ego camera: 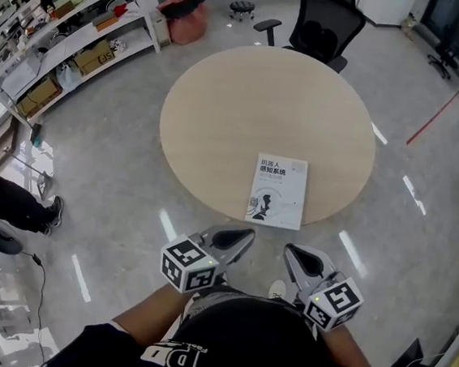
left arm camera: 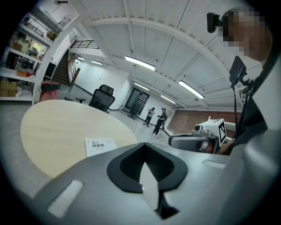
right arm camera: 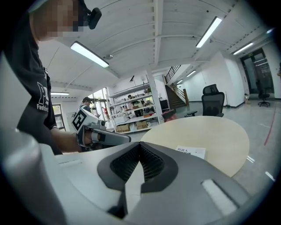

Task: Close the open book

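1. Left gripper (ego camera: 246,236): jaws pressed together, empty, short of the table (ego camera: 221,112).
2. Book (ego camera: 277,191): flat at the table's near edge, ahead of both grippers, apparently closed; both gripper views cut it off.
3. Right gripper (ego camera: 290,250): jaws together, empty.

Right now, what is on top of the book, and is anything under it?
Nothing lies on the book: its closed cover faces up, bare. It rests flat on the round table, close to its near edge. Anything beneath it is covered, so I cannot tell.

A lab-like workspace: stocked shelving (ego camera: 66,31) (boxes, gear), an office chair (ego camera: 323,26), polished floor (ego camera: 126,233), strip lights (left arm camera: 139,63).
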Motion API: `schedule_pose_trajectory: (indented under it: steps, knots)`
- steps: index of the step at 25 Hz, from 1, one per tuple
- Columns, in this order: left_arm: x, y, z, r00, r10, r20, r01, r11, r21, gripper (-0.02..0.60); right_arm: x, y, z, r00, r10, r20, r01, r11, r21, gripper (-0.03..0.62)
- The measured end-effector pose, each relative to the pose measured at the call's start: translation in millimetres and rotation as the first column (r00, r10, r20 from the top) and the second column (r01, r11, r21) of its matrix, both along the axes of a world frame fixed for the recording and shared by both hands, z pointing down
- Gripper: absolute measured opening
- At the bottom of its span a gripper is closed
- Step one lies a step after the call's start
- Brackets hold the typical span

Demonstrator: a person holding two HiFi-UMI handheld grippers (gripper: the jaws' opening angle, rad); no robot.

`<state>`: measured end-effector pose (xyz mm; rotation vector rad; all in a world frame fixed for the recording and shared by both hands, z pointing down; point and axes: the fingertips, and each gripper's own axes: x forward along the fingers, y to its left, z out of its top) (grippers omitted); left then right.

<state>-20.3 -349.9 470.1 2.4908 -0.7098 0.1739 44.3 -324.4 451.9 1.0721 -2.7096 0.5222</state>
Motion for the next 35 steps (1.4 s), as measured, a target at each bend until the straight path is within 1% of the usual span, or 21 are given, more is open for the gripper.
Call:
schedule_pose_trajectory:
  steps: [5, 8, 11, 14, 17, 19, 23, 27, 32, 35]
  knots:
    - [31, 11, -12, 0.998, -0.067, -0.015, 0.068, 0.998, 0.019, 0.006, 31, 2, -1, 0.999, -0.053, 0.011, 0.053, 0.999, 0.001, 0.008]
    - [50, 22, -11, 0.994, -0.105, -0.014, 0.105, 0.994, 0.014, 0.006, 48, 7, 0, 0.995, -0.098, 0.010, 0.098, 0.995, 0.009, 0.008]
    - [71, 31, -8, 0.991, -0.132, -0.002, 0.132, 0.991, 0.002, 0.006, 69, 13, -4, 0.992, -0.125, 0.024, 0.125, 0.992, 0.015, 0.008]
    - [87, 35, -8, 0.984, -0.178, -0.004, 0.178, 0.984, -0.017, 0.006, 90, 19, -2, 0.989, -0.146, 0.035, 0.146, 0.989, -0.006, 0.008]
    - [99, 41, -15, 0.976, -0.216, -0.009, 0.216, 0.976, -0.014, 0.006, 103, 24, 1, 0.984, -0.175, 0.043, 0.176, 0.984, -0.022, 0.008]
    - [104, 46, -17, 0.973, -0.232, 0.007, 0.232, 0.973, -0.003, 0.006, 107, 27, 2, 0.979, -0.200, 0.047, 0.201, 0.979, -0.020, 0.006]
    - [104, 52, -10, 0.968, -0.243, 0.062, 0.243, 0.970, 0.014, 0.006, 108, 26, 8, 0.973, -0.221, 0.060, 0.222, 0.975, -0.010, 0.006]
    - [89, 46, -11, 0.965, -0.242, 0.096, 0.240, 0.970, 0.030, 0.006, 103, 25, 6, 0.978, -0.196, 0.072, 0.196, 0.981, -0.002, 0.006]
    - [62, 43, -17, 0.971, -0.202, 0.130, 0.196, 0.979, 0.060, 0.006, 79, 24, 6, 0.985, -0.151, 0.078, 0.152, 0.988, -0.005, 0.006]
    - [44, 42, -15, 0.973, -0.187, 0.135, 0.180, 0.982, 0.061, 0.008, 62, 24, 8, 0.990, -0.125, 0.069, 0.126, 0.992, -0.004, 0.006]
